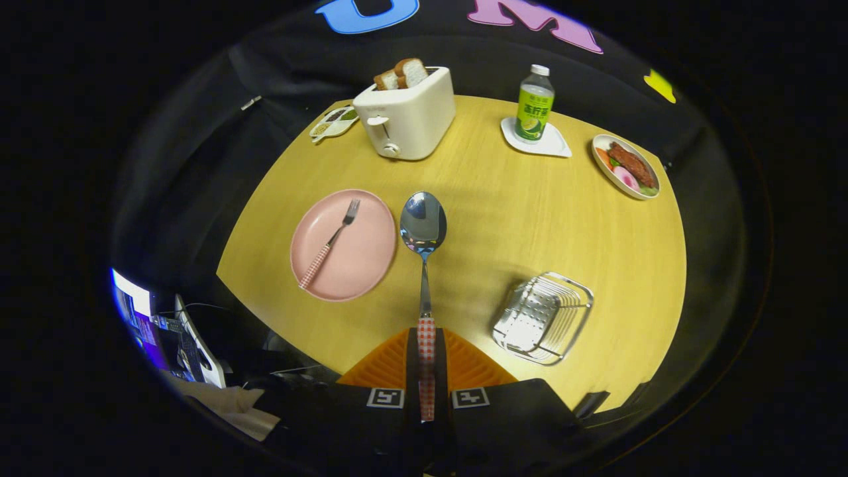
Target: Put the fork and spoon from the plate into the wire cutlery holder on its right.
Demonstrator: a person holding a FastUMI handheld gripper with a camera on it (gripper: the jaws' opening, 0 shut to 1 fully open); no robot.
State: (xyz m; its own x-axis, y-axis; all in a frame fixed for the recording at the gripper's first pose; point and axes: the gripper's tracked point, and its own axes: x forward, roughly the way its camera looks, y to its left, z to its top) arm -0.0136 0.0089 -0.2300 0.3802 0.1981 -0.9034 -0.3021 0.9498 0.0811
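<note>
Holding the polished steel spoon with the red-and-white checked handle (424,278) high above the round yellow wooden table (503,218), we are gripping it by the handle so the bowl is pointing away from us, toward the far side. Our gripper (426,371) is closed tight on that handle, both fingers pressing its sides — a grip low on the handle that is leaving the long shaft free to drop into a slot.

Its partner, the steel fork with the matching checked handle (329,244), is lying diagonally on the round pink plate (361,265), just left of the spoon's bowl, waiting its turn.

The silver wire cutlery holder (544,317) is sitting on the near right of the table, well apart from the plate — we are judging that a swing to the right and a tilt of the bowl downward are what the next move is calling for.
</note>
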